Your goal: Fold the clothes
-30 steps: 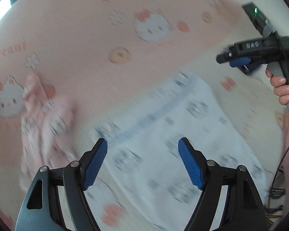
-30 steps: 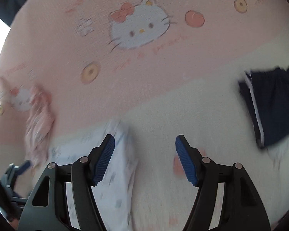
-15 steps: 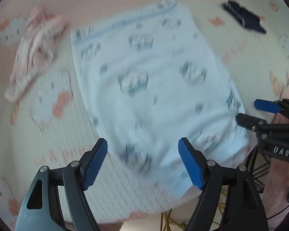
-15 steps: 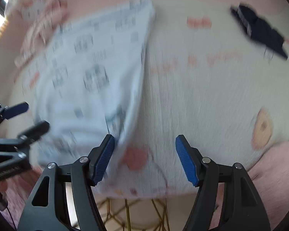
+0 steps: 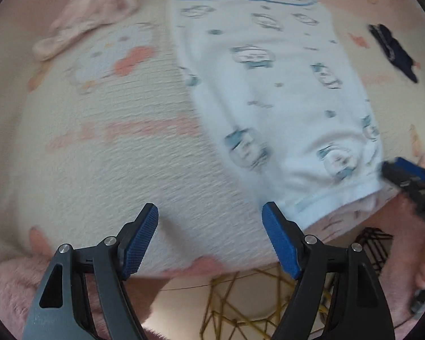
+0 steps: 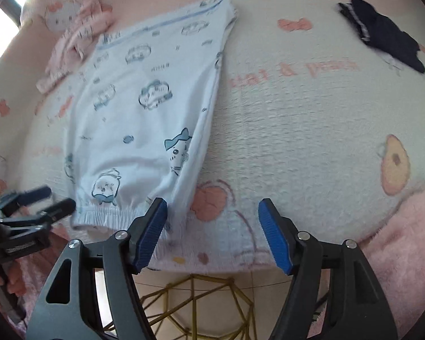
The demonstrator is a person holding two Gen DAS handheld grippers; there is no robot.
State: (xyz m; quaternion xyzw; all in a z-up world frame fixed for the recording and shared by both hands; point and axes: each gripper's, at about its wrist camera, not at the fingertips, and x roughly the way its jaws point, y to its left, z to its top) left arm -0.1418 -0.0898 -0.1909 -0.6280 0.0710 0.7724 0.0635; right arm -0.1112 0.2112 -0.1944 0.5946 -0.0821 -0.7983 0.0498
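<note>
Both tongs pulled back to bed edge, left tongs [image 5: 209, 236] and right tongs [image 6: 212, 231] released, pale blue garment [image 6: 144, 113] flat

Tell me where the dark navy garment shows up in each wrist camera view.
Left wrist: dark navy garment at upper right, on the bedspread.
Right wrist: upper right too.
Shared landmark: the light blue printed garment lies left of it in both.
</note>
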